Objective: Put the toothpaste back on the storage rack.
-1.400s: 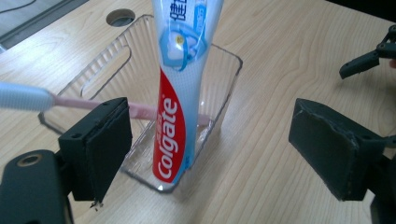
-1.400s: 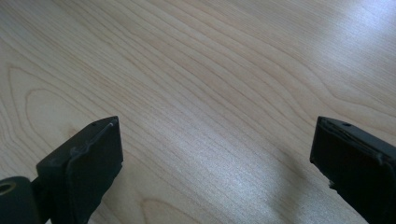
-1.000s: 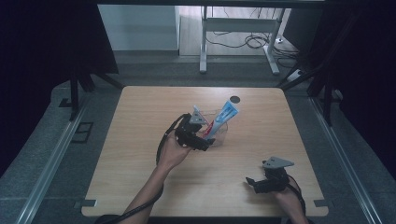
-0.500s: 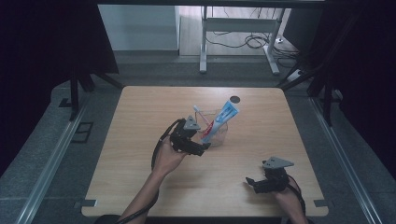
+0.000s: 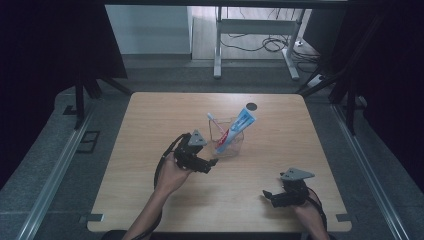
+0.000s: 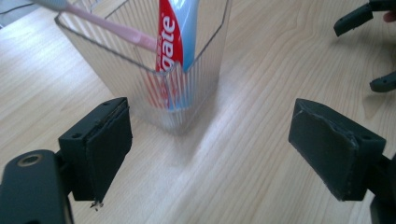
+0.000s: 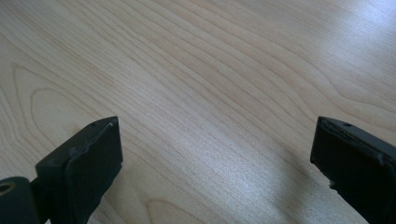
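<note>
A clear ribbed cup [image 5: 229, 142] [image 6: 159, 79] stands upright near the middle of the wooden table [image 5: 150, 115]. A red, white and blue toothpaste tube [image 5: 236, 129] [image 6: 176, 32] and a pink toothbrush [image 5: 215, 123] [image 6: 109, 27] lean inside it. My left gripper [image 5: 212, 163] [image 6: 212, 154] is just in front and to the left of the cup, open, with nothing between its jaws, not touching the cup. Over the table's near right part my right gripper [image 5: 270, 195] [image 7: 215, 158] is open above bare wood.
A small black round mark [image 5: 251, 106] lies on the table behind the cup. In the left gripper view the right gripper's black fingertips [image 6: 355, 17] show at the far right. A metal desk frame [image 5: 255, 45] and cables lie on the floor beyond the table.
My left gripper has drawn back from the cup toward the near left side. The cup, tube and brush stay put, and the right gripper has not moved.
</note>
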`<state>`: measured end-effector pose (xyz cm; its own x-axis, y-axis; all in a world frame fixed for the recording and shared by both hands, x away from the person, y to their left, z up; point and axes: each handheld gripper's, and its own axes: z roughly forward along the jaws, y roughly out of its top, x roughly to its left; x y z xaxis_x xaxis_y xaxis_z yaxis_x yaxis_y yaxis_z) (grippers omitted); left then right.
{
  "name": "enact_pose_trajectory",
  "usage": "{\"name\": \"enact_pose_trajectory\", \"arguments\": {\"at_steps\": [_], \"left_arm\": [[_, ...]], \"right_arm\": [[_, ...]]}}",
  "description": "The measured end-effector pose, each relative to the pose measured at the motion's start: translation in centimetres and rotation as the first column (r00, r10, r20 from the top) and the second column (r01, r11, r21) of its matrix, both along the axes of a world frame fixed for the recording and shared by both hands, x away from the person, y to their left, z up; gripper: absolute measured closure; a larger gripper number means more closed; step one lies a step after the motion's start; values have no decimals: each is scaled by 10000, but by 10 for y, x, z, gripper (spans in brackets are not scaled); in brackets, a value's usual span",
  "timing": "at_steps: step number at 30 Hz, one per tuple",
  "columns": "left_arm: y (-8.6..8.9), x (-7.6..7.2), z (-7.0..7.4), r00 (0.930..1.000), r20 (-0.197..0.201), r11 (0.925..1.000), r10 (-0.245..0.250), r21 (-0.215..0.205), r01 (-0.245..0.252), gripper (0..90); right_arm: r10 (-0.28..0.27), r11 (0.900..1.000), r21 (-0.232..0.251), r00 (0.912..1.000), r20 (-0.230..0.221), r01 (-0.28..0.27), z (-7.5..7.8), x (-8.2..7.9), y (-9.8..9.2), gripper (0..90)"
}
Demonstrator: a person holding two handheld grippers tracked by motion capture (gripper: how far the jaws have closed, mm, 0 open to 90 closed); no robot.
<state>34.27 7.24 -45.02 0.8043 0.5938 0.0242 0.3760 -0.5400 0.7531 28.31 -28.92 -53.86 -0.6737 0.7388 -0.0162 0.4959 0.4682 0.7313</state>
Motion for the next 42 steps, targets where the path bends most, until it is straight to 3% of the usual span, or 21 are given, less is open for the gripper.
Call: {"name": "enact_pose_trajectory", "arguments": {"at_steps": [20, 30, 42], "left_arm": [[34, -28, -8, 9990, -173, 9991, 406, -118, -409, 135], [48, -42, -21, 9974, -247, 9977, 676, 118, -673, 133], [59, -55, -39, 9941, -515, 9952, 956, -154, -965, 128]], "right_arm": [[11, 10000, -75, 10000, -47, -11, -1, 0, 1, 25], [20, 9999, -110, 10000, -72, -21, -1, 0, 2, 25], [47, 10000, -65, 10000, -64, -48, -1, 0, 2, 22]]}}
